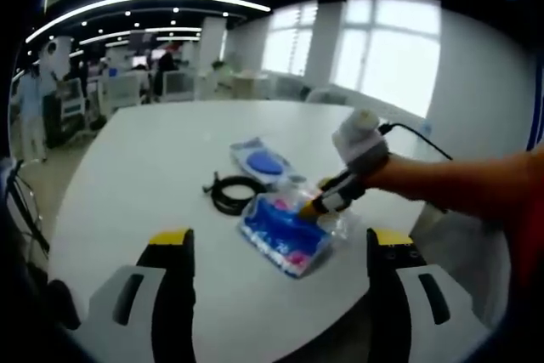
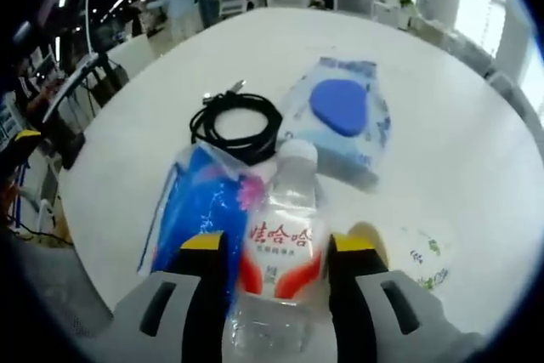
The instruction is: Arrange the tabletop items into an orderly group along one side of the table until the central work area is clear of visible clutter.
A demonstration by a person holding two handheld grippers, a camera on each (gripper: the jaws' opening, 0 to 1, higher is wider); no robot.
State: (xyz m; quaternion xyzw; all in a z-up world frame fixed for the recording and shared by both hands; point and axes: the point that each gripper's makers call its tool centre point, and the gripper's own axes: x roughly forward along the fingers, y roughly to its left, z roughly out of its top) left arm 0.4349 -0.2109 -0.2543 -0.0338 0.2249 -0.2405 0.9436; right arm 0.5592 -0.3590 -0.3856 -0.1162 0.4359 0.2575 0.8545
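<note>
My right gripper (image 2: 274,252) grips a water bottle (image 2: 285,235) beside the blue packet (image 2: 200,210) on the desk (image 2: 442,142); my left gripper (image 1: 280,252) hovers wide, holding nothing.

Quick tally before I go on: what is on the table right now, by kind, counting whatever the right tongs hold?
Water bottle, between the right tongs' jaws: 1
Coiled black cable: 1
Blue plastic packs: 2, one beside the bottle, one with a blue oval further off
Small clear wrapper: 1
Total: 5
</note>
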